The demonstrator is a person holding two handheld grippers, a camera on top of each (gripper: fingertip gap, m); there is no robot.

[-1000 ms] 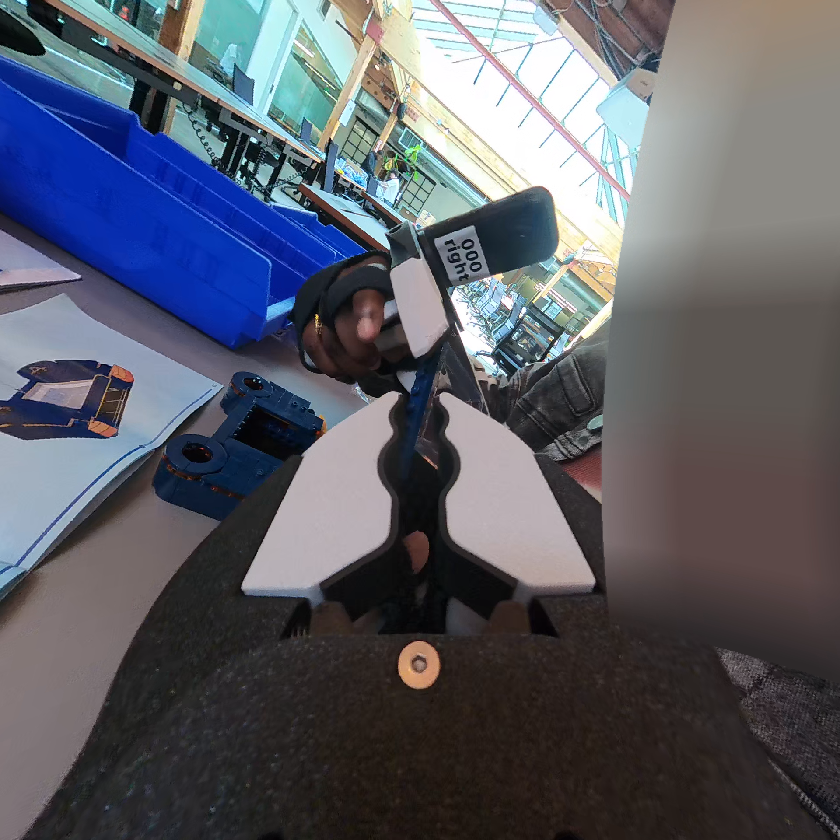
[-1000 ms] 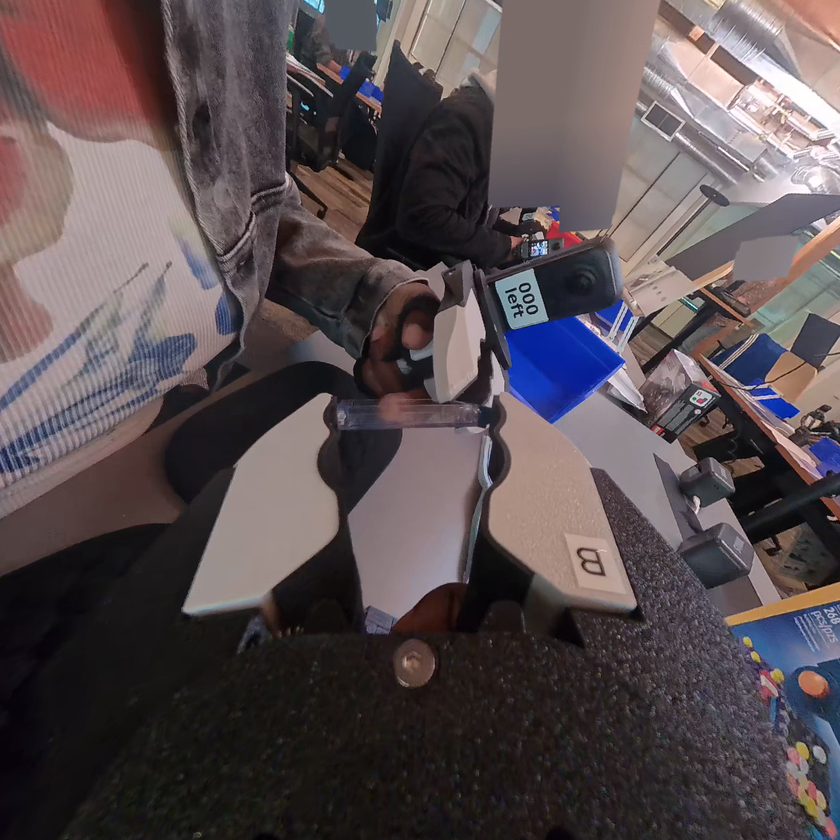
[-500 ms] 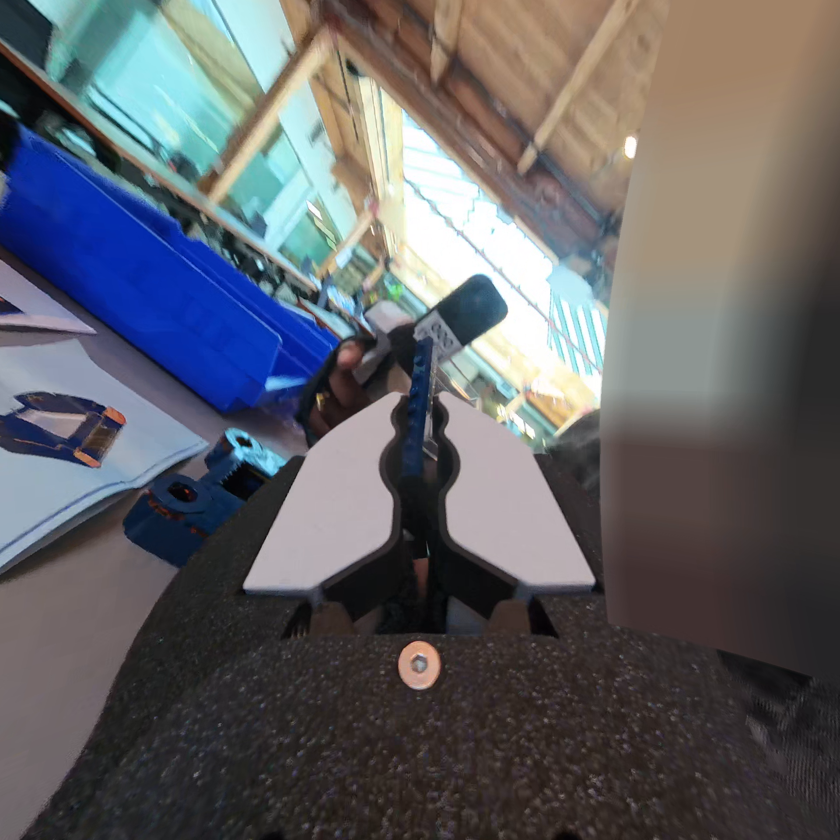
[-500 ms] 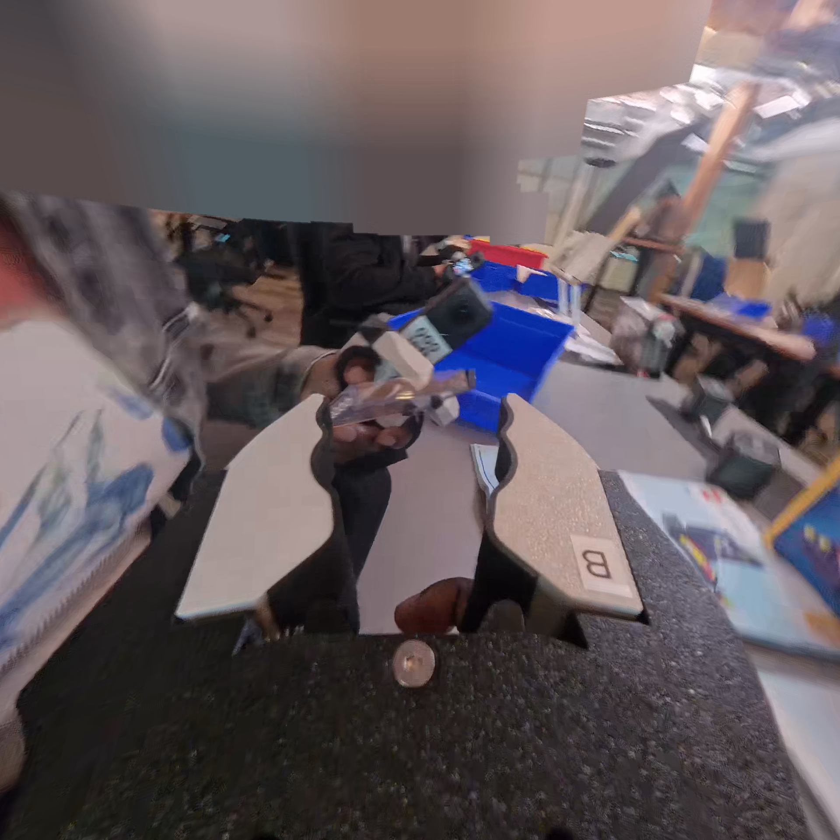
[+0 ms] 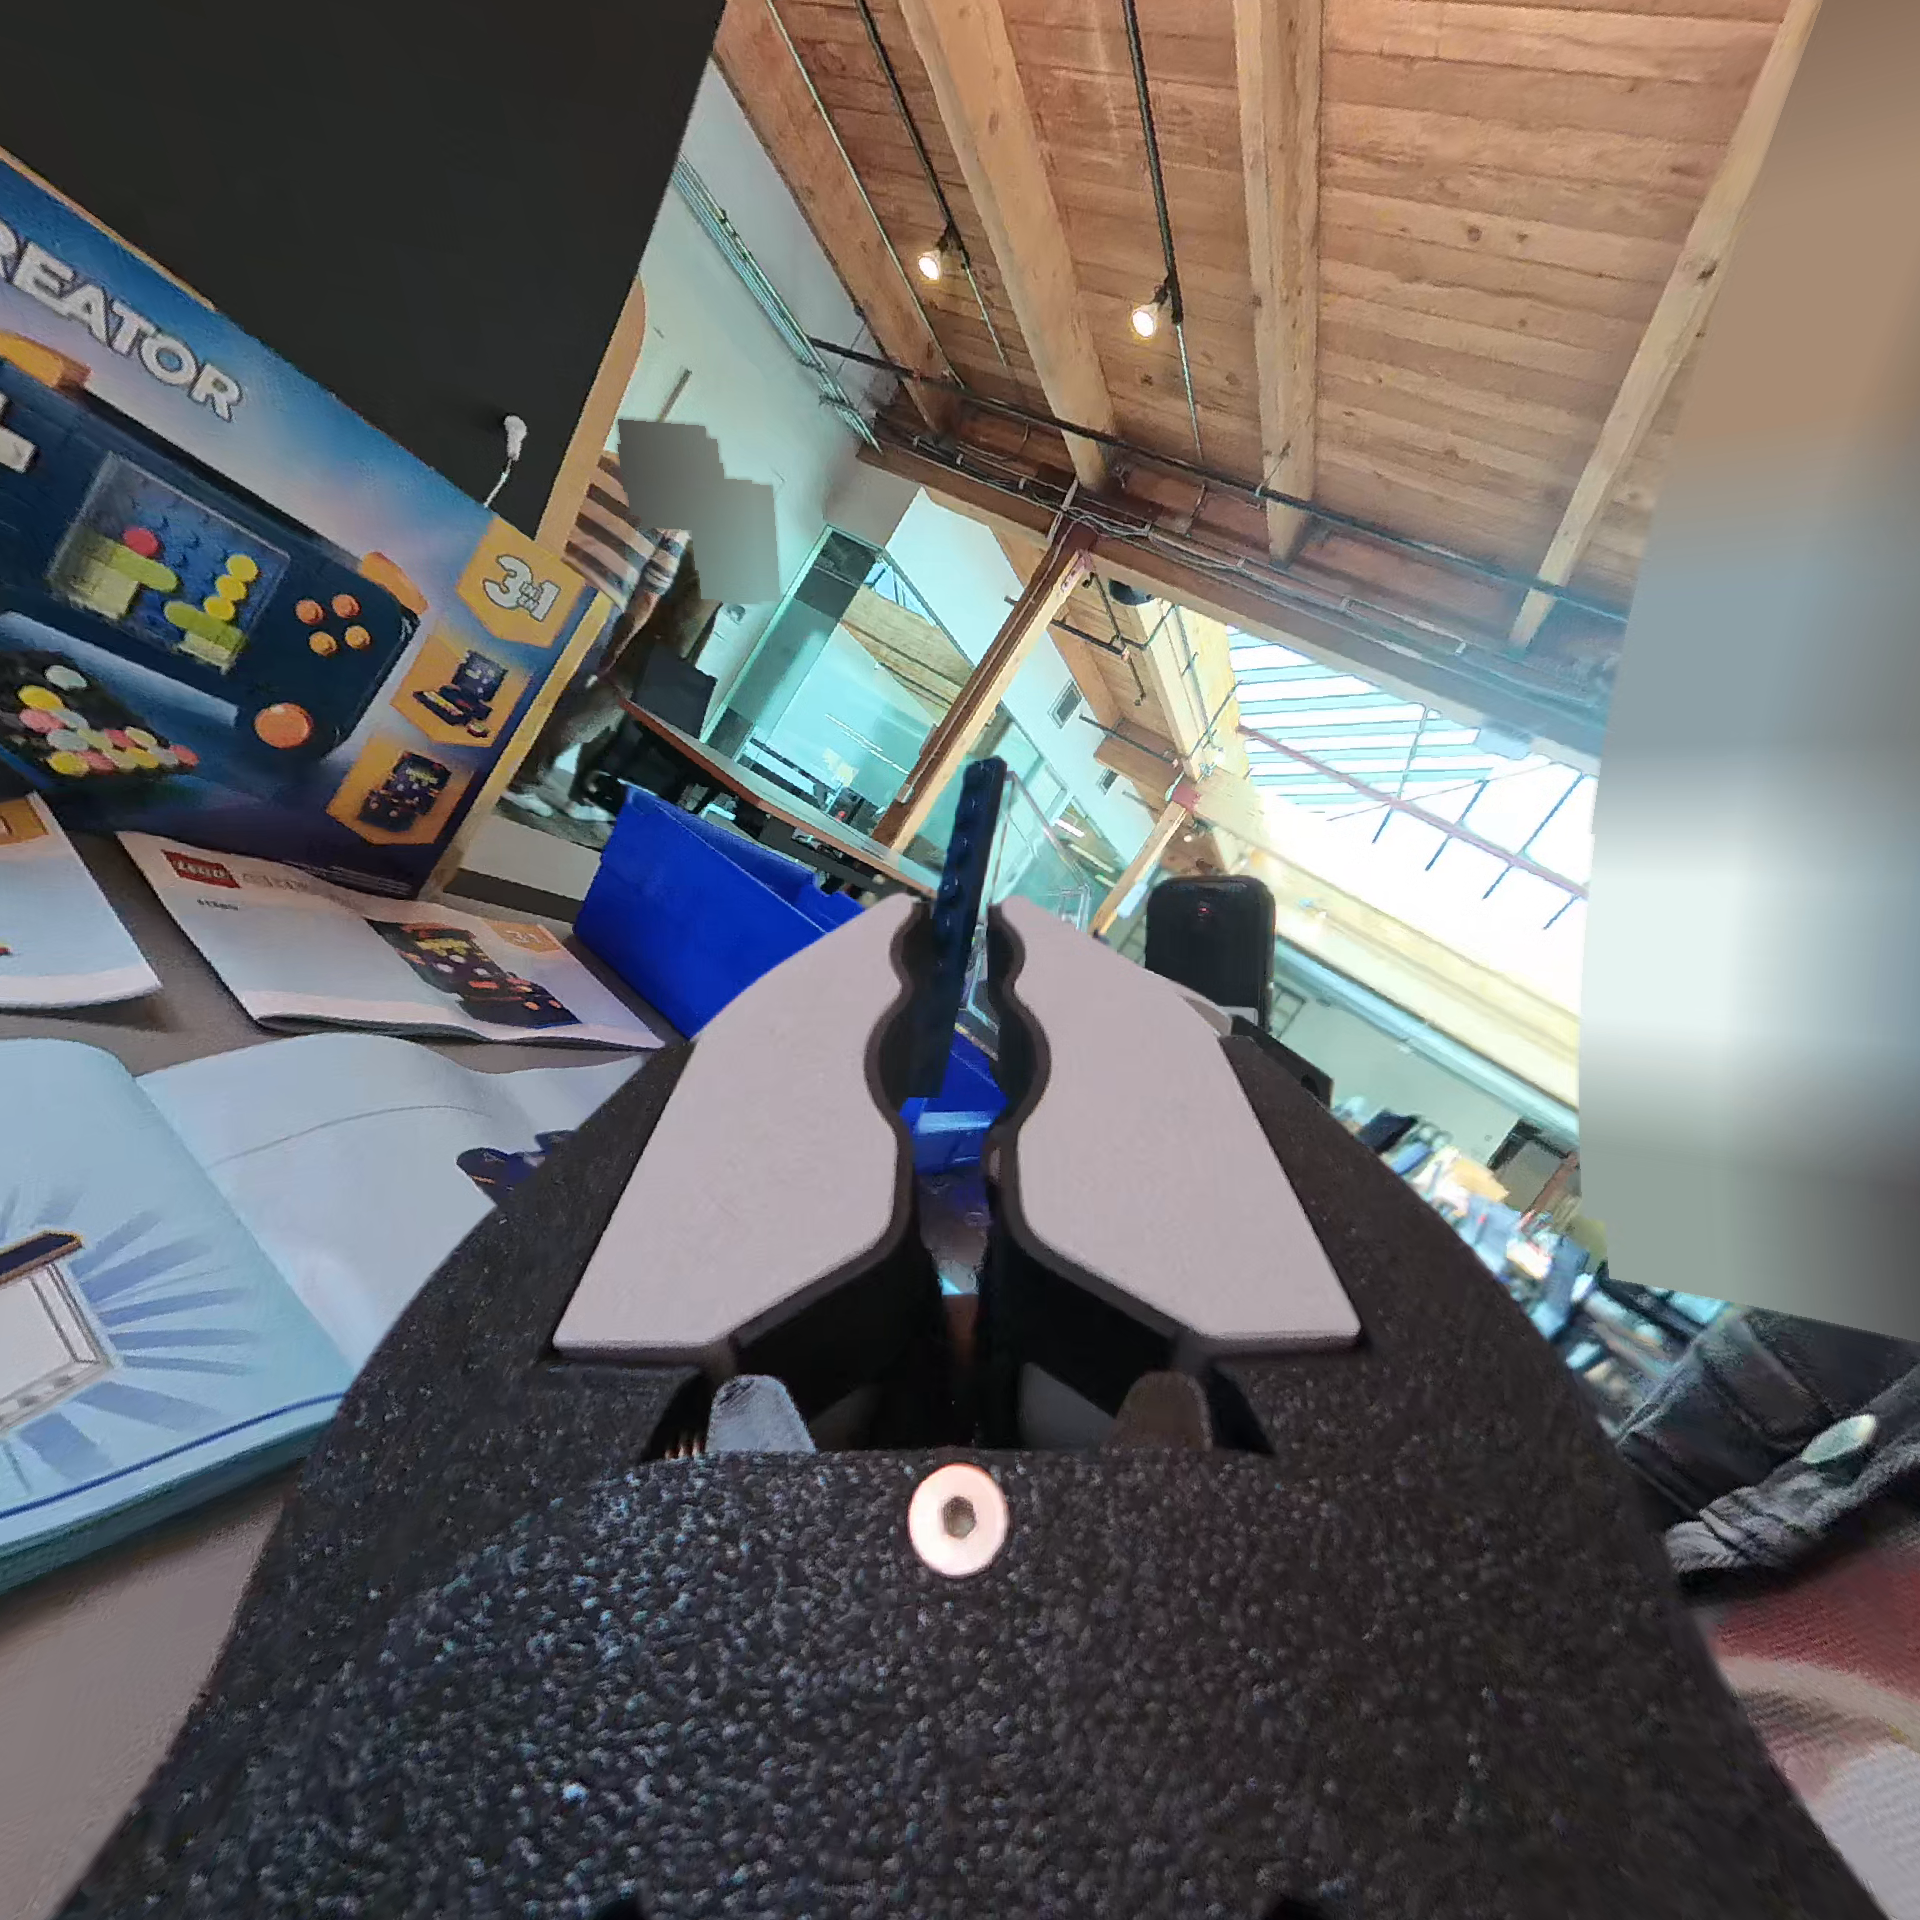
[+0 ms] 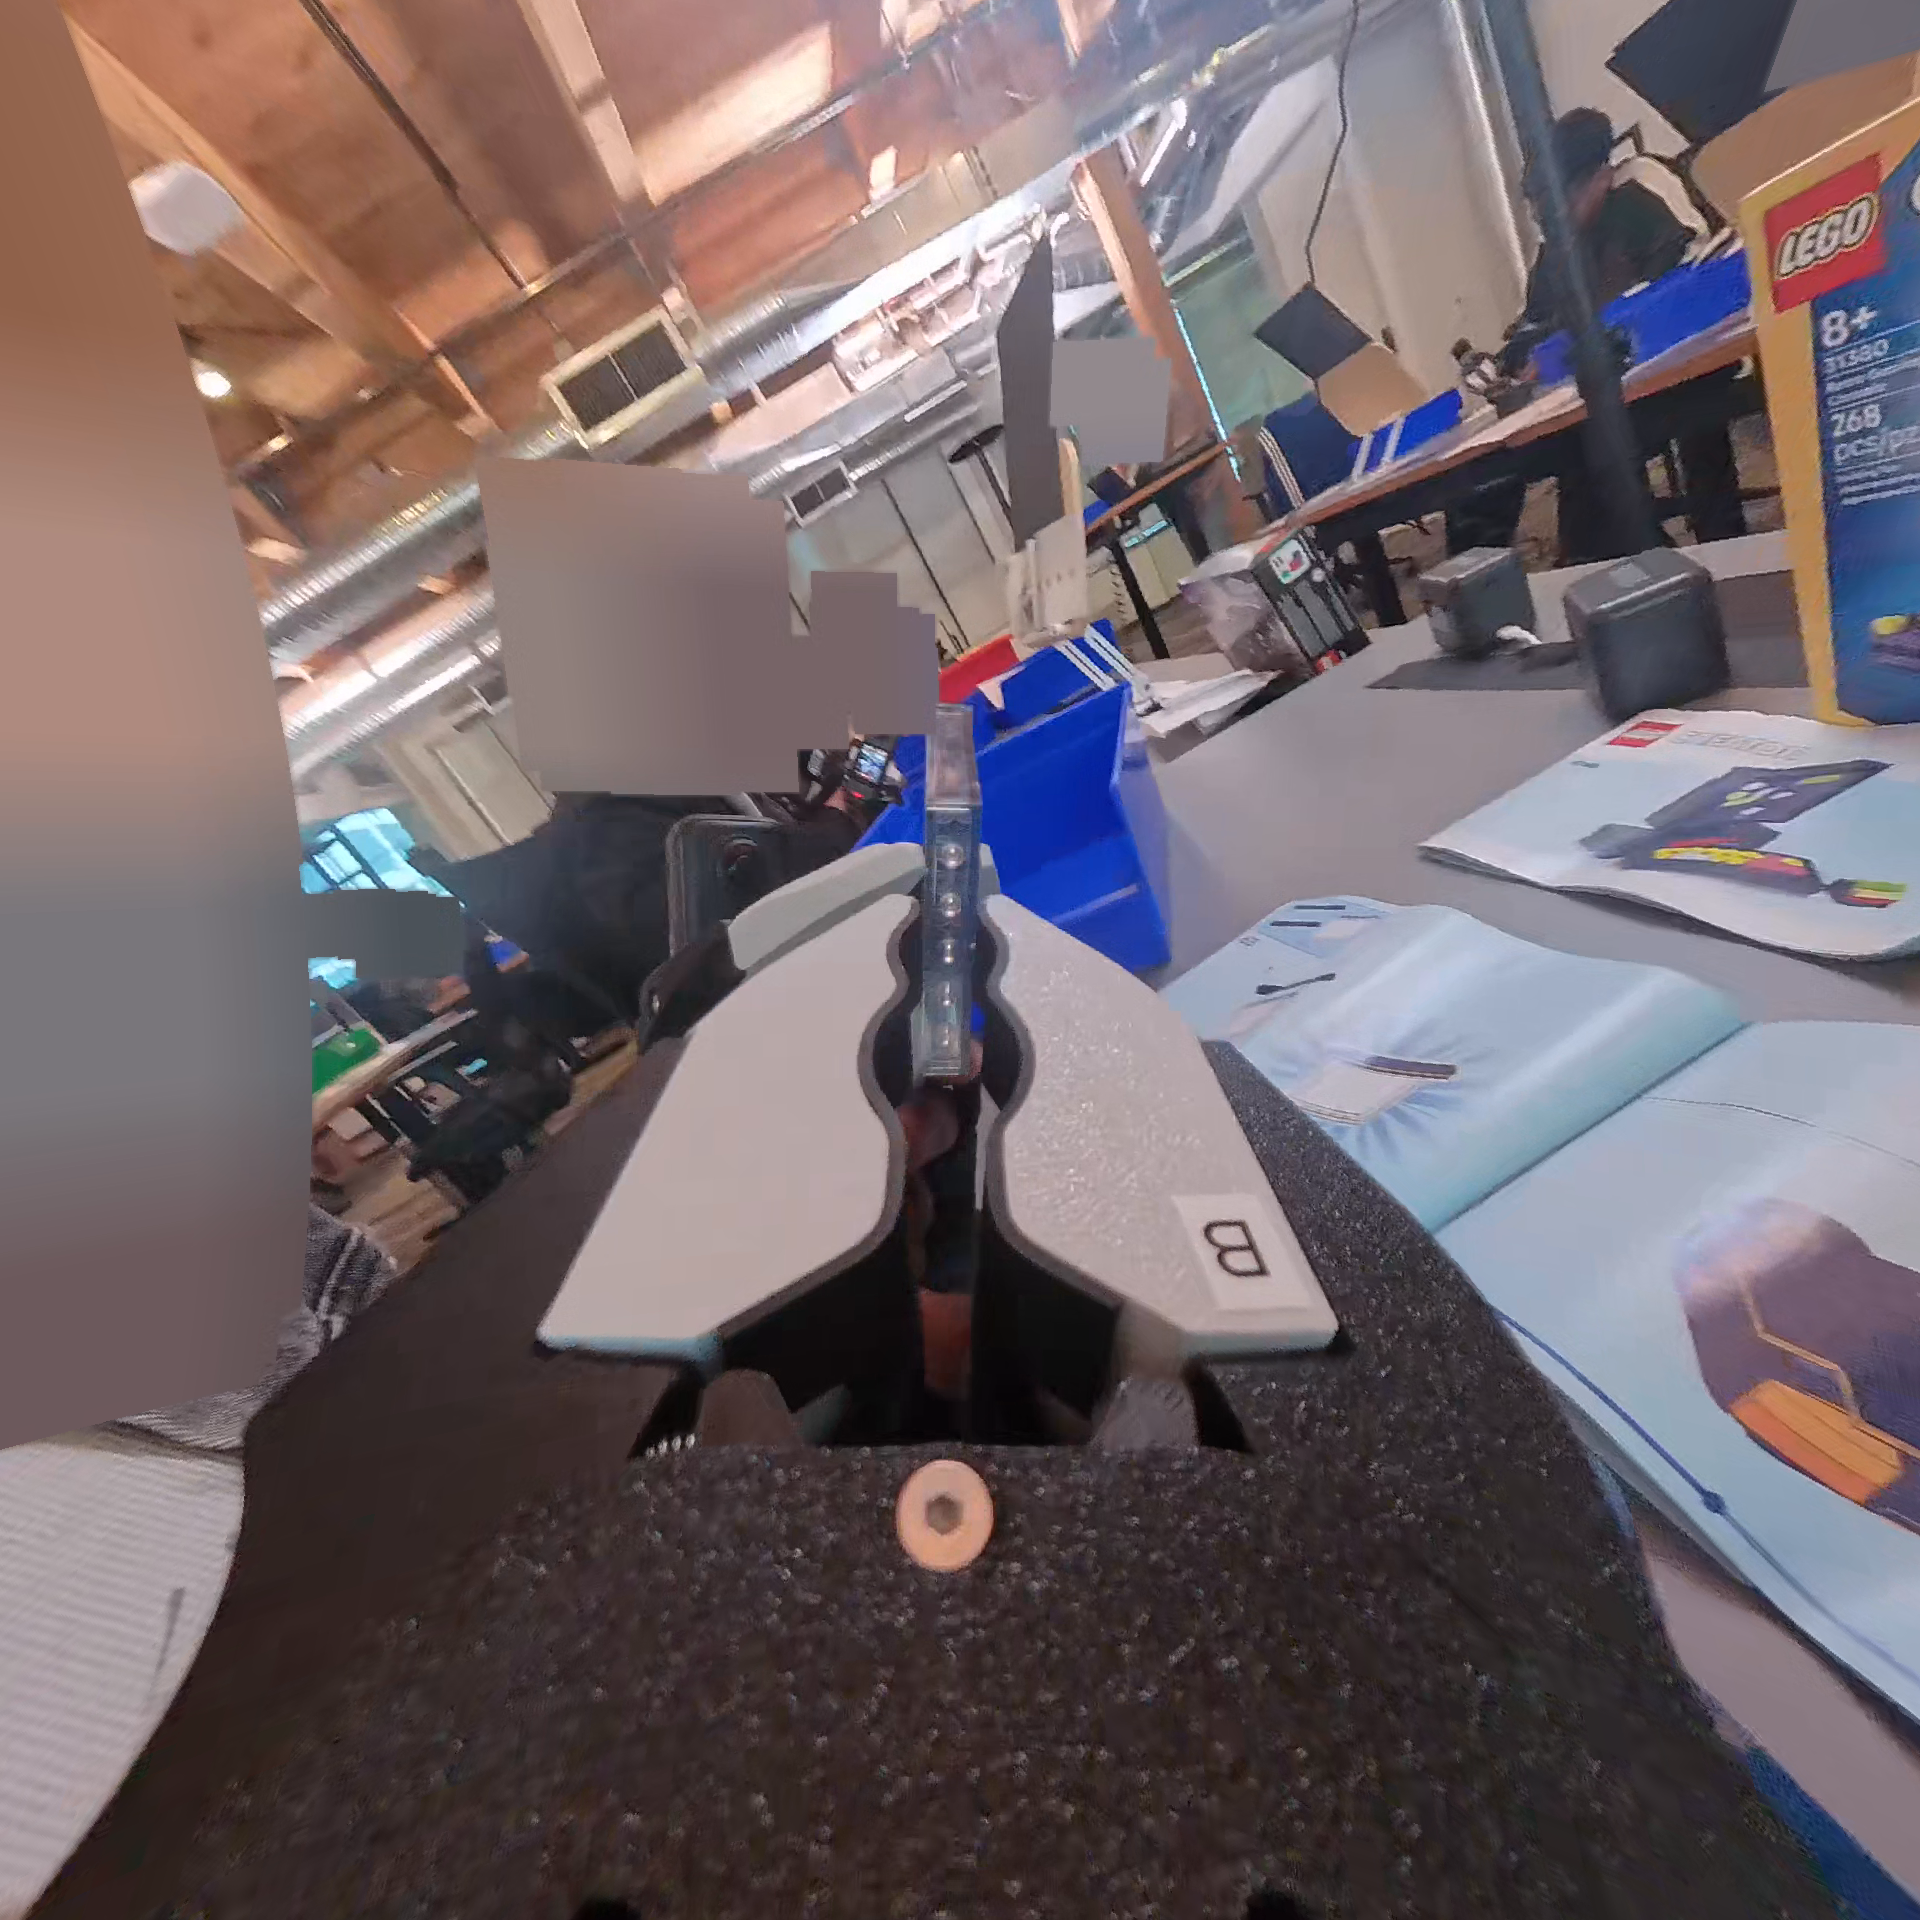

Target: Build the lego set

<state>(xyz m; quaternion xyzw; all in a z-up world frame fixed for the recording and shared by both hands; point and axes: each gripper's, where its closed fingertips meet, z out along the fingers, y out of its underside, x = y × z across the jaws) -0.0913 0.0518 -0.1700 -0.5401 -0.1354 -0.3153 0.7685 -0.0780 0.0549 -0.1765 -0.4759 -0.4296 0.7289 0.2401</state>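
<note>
My left gripper [image 5: 951, 920] is shut on a thin dark blue lego plate [image 5: 971, 831] that stands upright between the fingertips, raised above the table. My right gripper [image 6: 951, 925] is shut on a clear lego panel [image 6: 954, 790], also edge-on and upright. The two grippers sit close side by side. A grey finger of the left gripper [image 6: 821, 904] shows just left of the clear panel, and the right gripper's black camera [image 5: 1210, 945] shows just right of the blue plate. I cannot tell whether the two pieces touch.
An open instruction booklet [image 5: 208, 1195] [image 6: 1558, 1091] lies on the grey table. A second booklet [image 5: 395, 966] [image 6: 1714, 852] lies beyond it, before the lego box [image 5: 208, 623] [image 6: 1849, 416]. A blue bin [image 5: 707, 914] [image 6: 1060, 831] stands ahead. Two grey cubes [image 6: 1642, 644] sit farther back. Both grippers' tips are close together, under 4 cm apart.
My right gripper, open around the clear panel before, has shut on it. Both grippers have swung round toward the box and booklets. The blue lego assembly on the table has left the view.
</note>
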